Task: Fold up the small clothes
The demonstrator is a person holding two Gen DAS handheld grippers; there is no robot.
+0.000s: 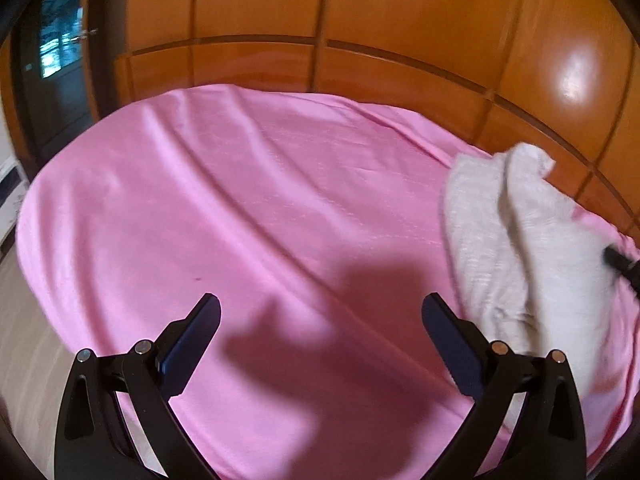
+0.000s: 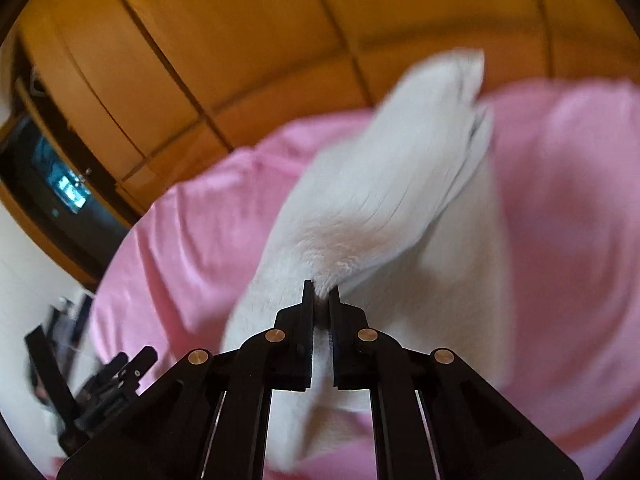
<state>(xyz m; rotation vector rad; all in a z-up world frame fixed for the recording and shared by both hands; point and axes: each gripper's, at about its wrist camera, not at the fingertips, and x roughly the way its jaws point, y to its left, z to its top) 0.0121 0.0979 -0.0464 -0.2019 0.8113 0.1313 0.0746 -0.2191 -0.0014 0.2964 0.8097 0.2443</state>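
Note:
A small white garment (image 2: pixel 384 196) lies bunched on the pink sheet (image 2: pixel 180 232). My right gripper (image 2: pixel 320 292) is shut on a fold of it and holds that part raised; the picture is blurred. In the left wrist view the same garment (image 1: pixel 516 248) sits at the right, with the tip of the right gripper (image 1: pixel 620 264) at its far edge. My left gripper (image 1: pixel 320 312) is open and empty above the pink sheet (image 1: pixel 248 208), to the left of the garment. It also shows at the lower left of the right wrist view (image 2: pixel 116 376).
The pink sheet covers a bed that ends at an orange wooden wardrobe wall (image 1: pixel 360 20) behind it. A dark doorway (image 1: pixel 60 48) is at the far left. Pale floor (image 1: pixel 24 312) runs along the bed's left edge.

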